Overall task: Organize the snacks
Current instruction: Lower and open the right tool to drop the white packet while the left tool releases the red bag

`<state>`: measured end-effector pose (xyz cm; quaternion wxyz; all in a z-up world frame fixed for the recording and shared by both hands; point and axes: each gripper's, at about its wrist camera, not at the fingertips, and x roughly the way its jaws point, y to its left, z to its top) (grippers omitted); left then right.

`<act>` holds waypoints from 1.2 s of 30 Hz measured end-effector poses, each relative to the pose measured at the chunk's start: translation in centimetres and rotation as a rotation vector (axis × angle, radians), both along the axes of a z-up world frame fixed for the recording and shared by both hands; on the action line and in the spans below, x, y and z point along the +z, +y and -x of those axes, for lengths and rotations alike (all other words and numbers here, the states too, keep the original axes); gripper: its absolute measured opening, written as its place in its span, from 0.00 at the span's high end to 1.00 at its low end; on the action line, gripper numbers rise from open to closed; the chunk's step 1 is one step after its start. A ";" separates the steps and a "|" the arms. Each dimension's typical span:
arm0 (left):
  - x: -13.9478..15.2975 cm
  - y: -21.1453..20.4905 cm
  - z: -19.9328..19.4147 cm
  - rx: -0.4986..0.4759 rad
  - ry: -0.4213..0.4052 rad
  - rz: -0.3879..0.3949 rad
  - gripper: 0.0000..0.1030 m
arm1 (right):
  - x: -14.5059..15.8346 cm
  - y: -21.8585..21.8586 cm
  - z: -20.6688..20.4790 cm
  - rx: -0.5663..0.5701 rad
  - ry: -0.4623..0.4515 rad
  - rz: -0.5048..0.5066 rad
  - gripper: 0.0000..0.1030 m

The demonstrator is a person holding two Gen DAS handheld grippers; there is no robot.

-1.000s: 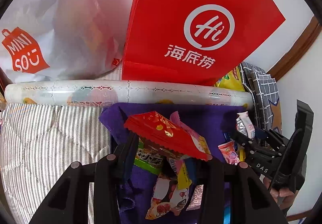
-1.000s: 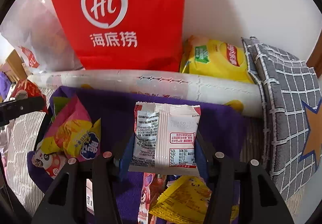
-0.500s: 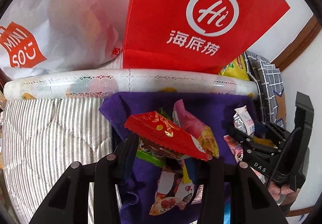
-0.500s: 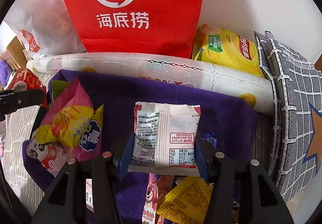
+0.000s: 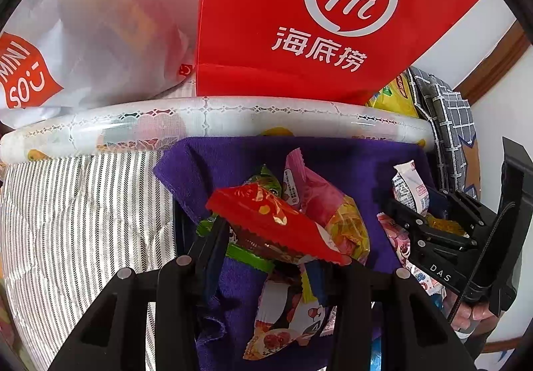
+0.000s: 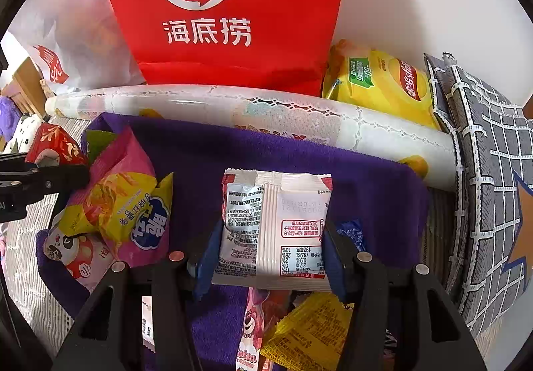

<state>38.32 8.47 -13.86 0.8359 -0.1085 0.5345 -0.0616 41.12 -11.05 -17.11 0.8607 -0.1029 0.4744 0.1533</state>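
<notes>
**Both grippers hold a snack packet above the purple cloth**

The left gripper (image 5: 276,237) is clamped on a red foil snack packet (image 5: 269,221), which lies tilted across its fingers over the snack pile. The right gripper (image 6: 271,251) is closed on a white snack sachet (image 6: 276,224), held upright with its printed nutrition panel facing the camera.

Below them a purple cloth (image 6: 299,154) is spread on a striped quilt (image 5: 83,221). On the cloth lie a pink and yellow snack bag (image 6: 123,197), a panda-print packet (image 6: 70,251) touching it, a green packet (image 5: 263,178) partly hidden under the red one, a yellow wrapper (image 6: 309,334) and a pink bear-print stick (image 6: 253,321). A small blue packet (image 6: 353,231) sits just behind the right gripper's finger; its label is too small to read.

A rolled lace-pattern sheet (image 6: 233,104) lies along the far edge of the cloth. Behind it stand a red Haidilao paper bag (image 6: 226,4) and a white Miniso plastic bag (image 5: 83,38), with a yellow Lay's chip bag (image 6: 383,84) beside a grey checked cushion (image 6: 493,171).
</notes>
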 end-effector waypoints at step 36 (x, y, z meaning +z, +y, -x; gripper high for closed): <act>2.9 -3.0 1.7 -0.136 -0.112 -0.018 0.43 | 4.4 -0.1 2.1 0.011 -0.090 0.000 0.38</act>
